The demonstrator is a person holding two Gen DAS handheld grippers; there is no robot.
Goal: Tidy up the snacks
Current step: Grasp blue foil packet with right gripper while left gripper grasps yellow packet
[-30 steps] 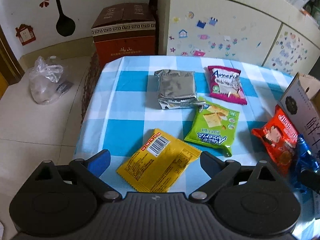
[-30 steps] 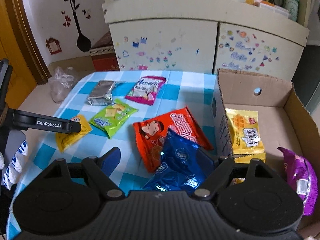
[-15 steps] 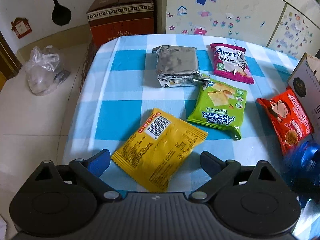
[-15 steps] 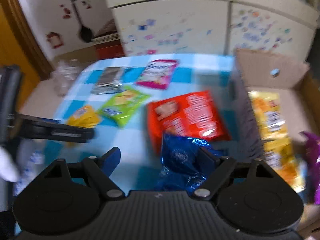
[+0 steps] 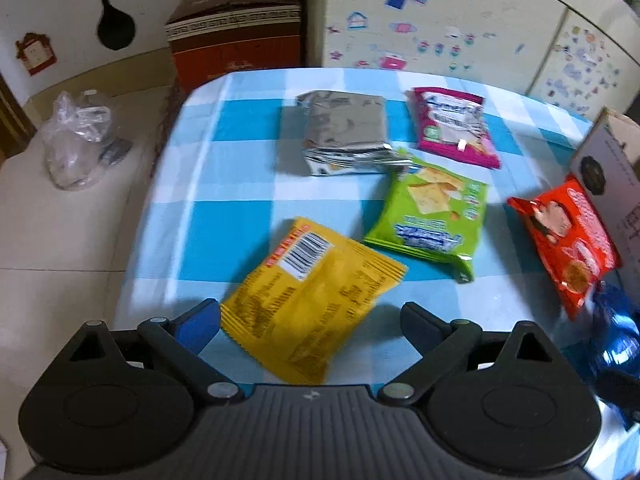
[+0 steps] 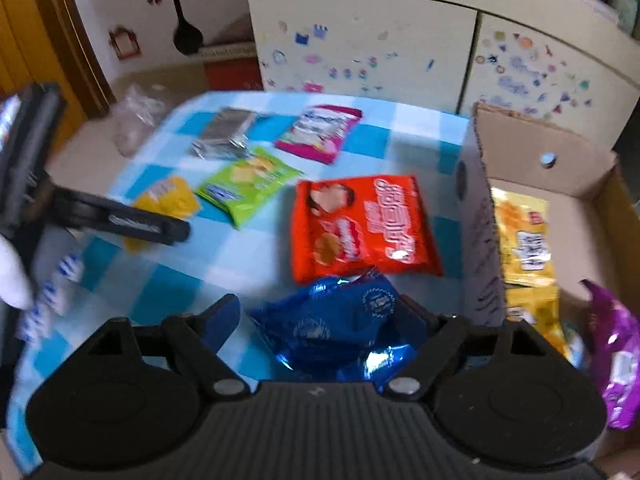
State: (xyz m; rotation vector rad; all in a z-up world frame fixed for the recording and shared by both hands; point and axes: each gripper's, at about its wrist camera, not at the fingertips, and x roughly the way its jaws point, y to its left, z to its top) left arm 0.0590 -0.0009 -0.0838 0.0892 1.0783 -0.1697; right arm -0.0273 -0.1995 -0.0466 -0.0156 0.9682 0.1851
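- Between the right gripper's (image 6: 316, 320) wide-set jaws sits the blue packet (image 6: 336, 328); one finger touches its right edge, the other stands clear, so it is not pinched.
- Closing squarely on the crinkled foil near its middle should stop it slipping.
- Just beside it, the cardboard box (image 6: 478, 216) already holds yellow packets (image 6: 522, 232) and a purple one (image 6: 616, 356); clear the wall when lifting.
- Left gripper (image 5: 310, 320) spreads wide around the yellow packet (image 5: 316, 296), not gripping.
- Farther on the checked tablecloth (image 5: 224, 184) lie the red packet (image 6: 360, 224), green packet (image 5: 432, 216), silver pack (image 5: 344, 132) and pink packet (image 5: 452, 128).
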